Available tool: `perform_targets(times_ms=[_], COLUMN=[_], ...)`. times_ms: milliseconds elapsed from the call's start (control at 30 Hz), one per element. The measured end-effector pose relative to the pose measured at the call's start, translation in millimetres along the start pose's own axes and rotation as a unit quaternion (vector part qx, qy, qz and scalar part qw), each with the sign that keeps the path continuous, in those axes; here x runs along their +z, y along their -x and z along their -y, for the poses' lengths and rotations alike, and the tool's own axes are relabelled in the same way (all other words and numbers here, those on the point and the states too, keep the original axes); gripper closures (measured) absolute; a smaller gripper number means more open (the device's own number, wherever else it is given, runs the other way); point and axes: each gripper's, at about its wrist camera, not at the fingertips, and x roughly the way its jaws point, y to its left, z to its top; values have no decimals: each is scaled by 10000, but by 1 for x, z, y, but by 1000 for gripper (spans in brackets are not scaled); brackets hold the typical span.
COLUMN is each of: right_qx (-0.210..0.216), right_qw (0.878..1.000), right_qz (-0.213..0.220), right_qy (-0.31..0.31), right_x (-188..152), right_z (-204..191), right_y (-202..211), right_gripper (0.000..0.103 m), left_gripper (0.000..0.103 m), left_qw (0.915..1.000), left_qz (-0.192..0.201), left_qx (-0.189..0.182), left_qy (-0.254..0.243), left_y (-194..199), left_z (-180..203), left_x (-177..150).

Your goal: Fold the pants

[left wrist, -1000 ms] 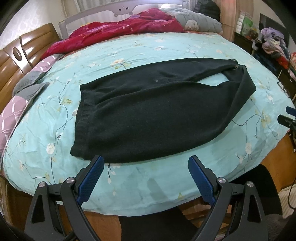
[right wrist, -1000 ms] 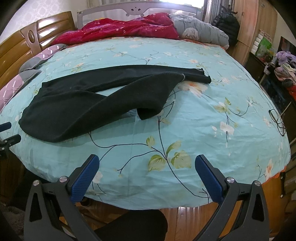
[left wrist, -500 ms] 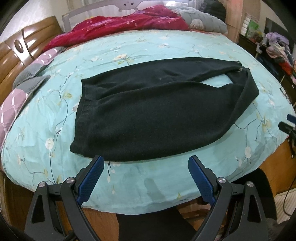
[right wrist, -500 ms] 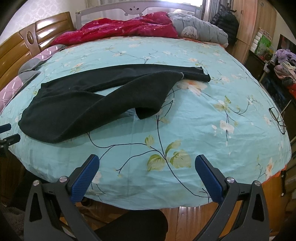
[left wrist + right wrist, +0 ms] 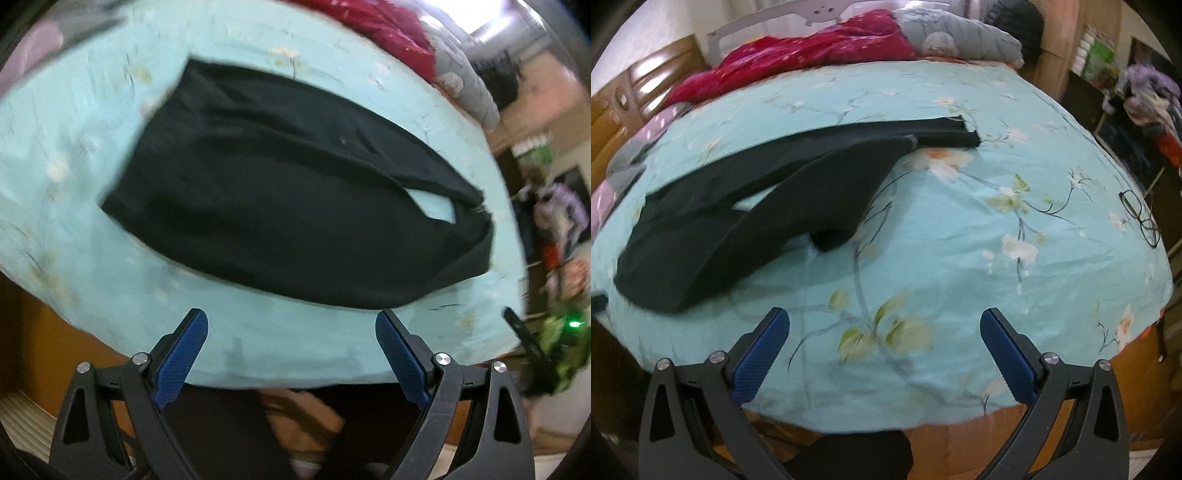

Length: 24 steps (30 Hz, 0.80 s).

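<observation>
1. Left gripper [image 5: 290, 328]: jaws spread, holding nothing, at the near edge of the bed [image 5: 66, 155].
2. Right gripper [image 5: 884, 326]: jaws spread, holding nothing, over the floral sheet.
3. Pants [image 5: 746, 218]: flat on the bed, one leg folded over; view blurred.
4. Glasses [image 5: 1139, 218] near the right edge.
5. Red quilt [image 5: 798, 59] at the far end.

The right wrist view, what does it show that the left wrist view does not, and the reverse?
Only the right wrist view shows the eyeglasses on the sheet, the wooden headboard and the pants' far leg end. Only the left wrist view shows the waistband end and a green light at right. Both show the black pants, the teal floral sheet, the red quilt and an open tool: left tool, right tool.
</observation>
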Motion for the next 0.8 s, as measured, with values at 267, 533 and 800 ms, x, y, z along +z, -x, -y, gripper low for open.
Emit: perform_targets(times_ms=[267, 533, 800], right_qx=[409, 807, 1002], right_qw=[9936, 9732, 9712], right_qz=[-345, -1040, -1291], right_qy=[-994, -1888, -1732], right_x=[78, 131, 120], right_z=[29, 29, 32], right_y=[-41, -112, -138], right_gripper=[0, 0, 19], left_gripper=[10, 10, 11], left_qw=[9836, 9560, 9435], left_qz=[-1049, -1691, -1837], left_qx=[-871, -1242, -1306], left_qy=[1185, 2052, 2431], left_y=[-55, -104, -140], left_z=[33, 58, 79], left_x=[12, 2, 10])
